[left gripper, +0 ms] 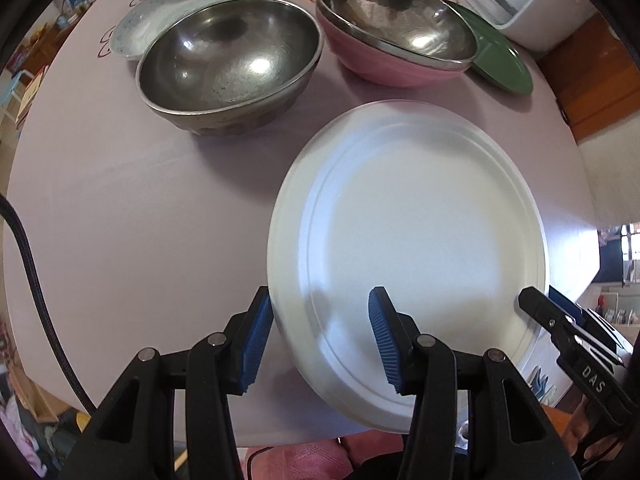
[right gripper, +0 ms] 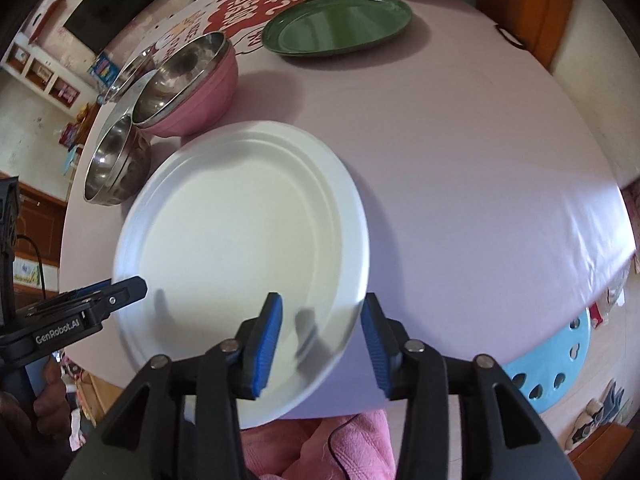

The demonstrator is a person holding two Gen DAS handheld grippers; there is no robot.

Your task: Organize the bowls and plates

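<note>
The white plate (left gripper: 412, 248) lies flat on the pink-covered counter (left gripper: 132, 216) near its front edge, and both grippers straddle the plate's rim from opposite sides. The left gripper (left gripper: 322, 340) stands released, its blue fingers (left gripper: 382, 340) apart with the rim at 6 o'clock between them and no pad pressing; the right gripper (right gripper: 322, 346) is likewise released, fingers either side of the rim at about 5 o'clock in its own view. Judging from this, the plate is being set down or about to be regripped; a clean move would keep both grippers level, so the light plate does not tip or skid, and clear the rim before lifting away. At 11 o'clock sits a steel bowl (left gripper: 230, 64), empty. At 1 o'clock a pink bowl (left gripper: 394, 32) with steel lining, also empty, stands in front of the bare green plate (right gripper: 338, 24). A patterned plate (left gripper: 180, 4) lies behind the steel bowl.
</note>
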